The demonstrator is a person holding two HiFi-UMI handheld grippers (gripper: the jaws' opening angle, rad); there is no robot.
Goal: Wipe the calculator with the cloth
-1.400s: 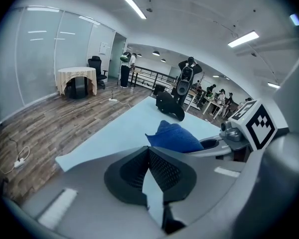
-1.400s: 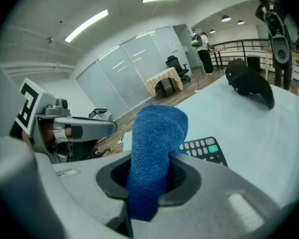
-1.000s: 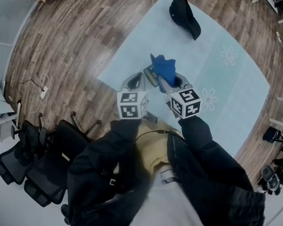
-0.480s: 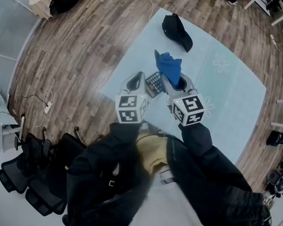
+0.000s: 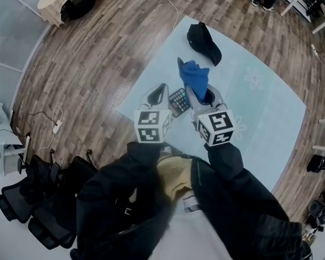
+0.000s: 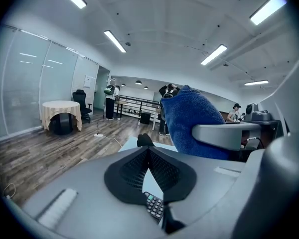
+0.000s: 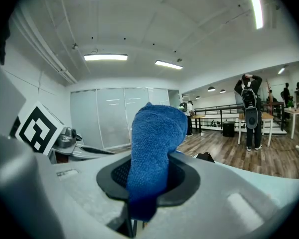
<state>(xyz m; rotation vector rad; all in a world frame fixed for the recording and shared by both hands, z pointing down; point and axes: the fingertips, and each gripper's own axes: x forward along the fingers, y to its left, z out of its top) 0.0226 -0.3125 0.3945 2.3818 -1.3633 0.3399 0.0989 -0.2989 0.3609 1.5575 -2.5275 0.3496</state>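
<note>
Calculator (image 5: 178, 101) clamped between jaws of left gripper (image 6: 150, 156), long axis seemingly pointing forward; blue cloth (image 7: 153, 143) pinched upright in right gripper (image 5: 202, 95).

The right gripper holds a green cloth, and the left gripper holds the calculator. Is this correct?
Not quite. The cloth is blue, not green; the right gripper view shows it clamped in the right gripper. The left gripper does hold the calculator.
</note>
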